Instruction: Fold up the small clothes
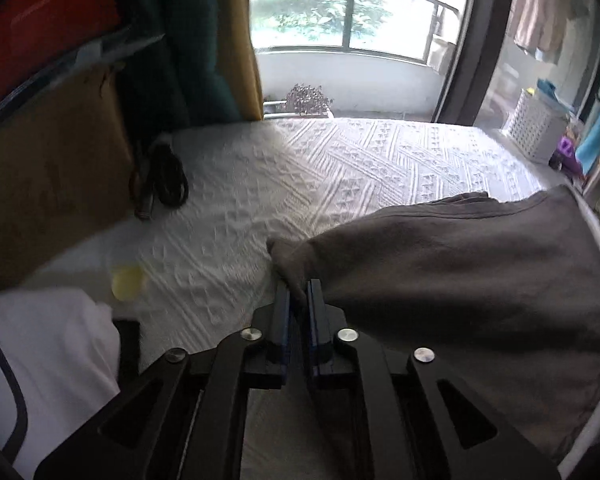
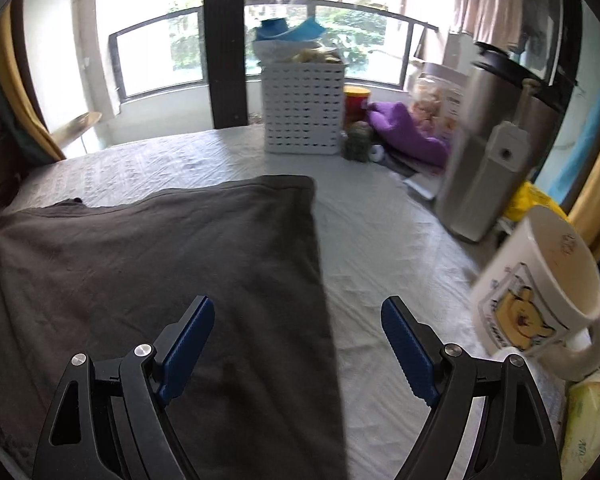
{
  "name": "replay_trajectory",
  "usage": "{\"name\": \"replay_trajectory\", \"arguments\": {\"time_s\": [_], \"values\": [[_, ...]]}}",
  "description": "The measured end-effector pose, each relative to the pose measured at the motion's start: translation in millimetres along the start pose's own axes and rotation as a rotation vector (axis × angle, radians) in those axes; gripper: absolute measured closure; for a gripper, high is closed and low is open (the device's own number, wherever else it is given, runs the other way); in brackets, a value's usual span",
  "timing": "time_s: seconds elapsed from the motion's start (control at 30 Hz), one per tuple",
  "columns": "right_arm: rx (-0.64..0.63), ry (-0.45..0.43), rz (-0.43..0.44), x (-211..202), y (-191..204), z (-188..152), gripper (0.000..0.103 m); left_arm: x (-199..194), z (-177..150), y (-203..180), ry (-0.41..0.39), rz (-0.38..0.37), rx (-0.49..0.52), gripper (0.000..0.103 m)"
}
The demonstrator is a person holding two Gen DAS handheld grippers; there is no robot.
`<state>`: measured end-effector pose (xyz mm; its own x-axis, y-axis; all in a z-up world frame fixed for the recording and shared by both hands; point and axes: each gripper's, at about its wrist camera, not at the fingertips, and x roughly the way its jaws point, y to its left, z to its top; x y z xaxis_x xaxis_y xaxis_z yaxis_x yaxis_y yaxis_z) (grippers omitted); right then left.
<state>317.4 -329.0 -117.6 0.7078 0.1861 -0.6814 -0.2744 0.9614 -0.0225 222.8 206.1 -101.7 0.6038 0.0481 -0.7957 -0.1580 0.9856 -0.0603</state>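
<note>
Left tongs (image 1: 299,292) are clamped on the grey garment (image 1: 460,272)'s corner; right tongs (image 2: 298,344) gape empty. Probably draw that corner toward three o'clock, keeping edges aligned on the bed (image 1: 300,168).

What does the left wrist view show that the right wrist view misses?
Left wrist only: the left gripper shut on a corner of the grey garment, white clothing, a black cable.
Right wrist only: the right gripper open above the garment's edge, a cartoon mug.
Both: the garment, the white bedspread, the white basket.
</note>
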Motion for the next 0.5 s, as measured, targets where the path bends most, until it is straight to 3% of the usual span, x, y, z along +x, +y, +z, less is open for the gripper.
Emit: {"name": "replay_trajectory", "arguments": {"time_s": [0.07, 0.1, 0.23, 0.43, 0.5], "values": [[0.0, -0.015, -0.002, -5.7, -4.8, 1.4, 0.017, -4.2, -4.1, 4.0, -0.007, 0.016, -0.038, 0.067], [-0.004, -0.02, 0.001, -7.9, -6.0, 2.1, 0.017, -8.3, -6.2, 5.5, -0.012, 0.011, -0.056, 0.064], [-0.038, -0.024, 0.007, -8.7, -6.6, 8.0, 0.024, -30.9, -20.1, 4.3, -0.015, -0.032, -0.066, 0.064], [-0.083, 0.033, 0.0, 15.8, 0.6, 11.2, 0.025, -53.2, -66.4, -17.1, 0.052, -0.077, -0.013, 0.062], [-0.085, 0.054, 0.005, 19.9, 2.0, 5.5, 0.025, -62.1, -83.8, -24.9, 0.046, -0.071, -0.007, 0.05]]}}
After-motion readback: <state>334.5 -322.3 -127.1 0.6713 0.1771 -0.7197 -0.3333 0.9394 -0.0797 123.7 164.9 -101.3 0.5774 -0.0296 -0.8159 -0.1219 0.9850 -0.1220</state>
